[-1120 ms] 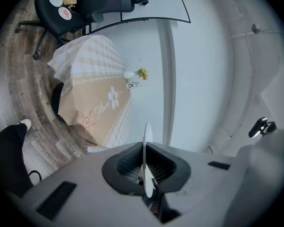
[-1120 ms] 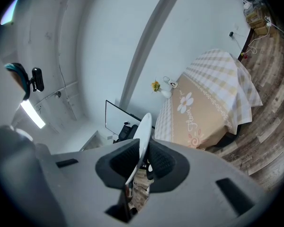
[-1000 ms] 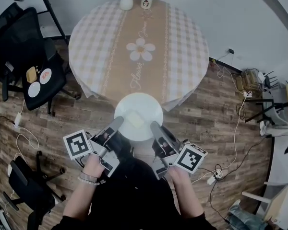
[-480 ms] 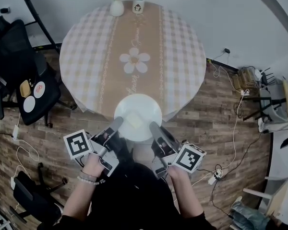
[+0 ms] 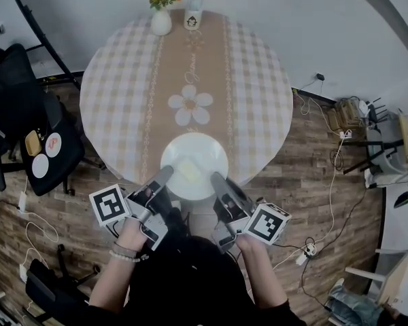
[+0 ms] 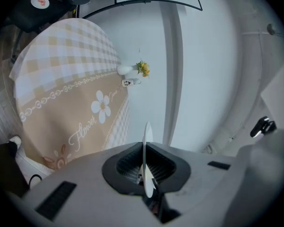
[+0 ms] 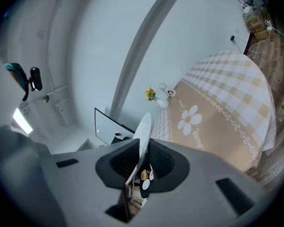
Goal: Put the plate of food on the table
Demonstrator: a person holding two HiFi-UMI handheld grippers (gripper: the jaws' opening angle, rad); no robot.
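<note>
A white plate (image 5: pixel 194 163) carrying a pale yellow block of food (image 5: pixel 189 170) hangs level over the near rim of the round table (image 5: pixel 122 94), which wears a checked cloth with a tan flower runner. My left gripper (image 5: pixel 165 175) is shut on the plate's near-left rim, and my right gripper (image 5: pixel 217 179) is shut on its near-right rim. In the left gripper view the plate (image 6: pixel 146 143) shows edge-on, pinched between the jaws. The right gripper view shows the plate (image 7: pixel 143 132) the same way, with the table (image 7: pixel 227 112) beyond.
At the table's far edge stand a white vase of yellow flowers (image 5: pixel 161 17) and a white mug (image 5: pixel 192 20). A black chair (image 5: pixel 34 141) at the left holds small dishes (image 5: pixel 46 153). Cables and a power strip (image 5: pixel 306 250) lie on the wood floor at the right.
The table has drawn nearer in the head view. The plate, held by both grippers throughout, now overlaps the table's near edge further.
</note>
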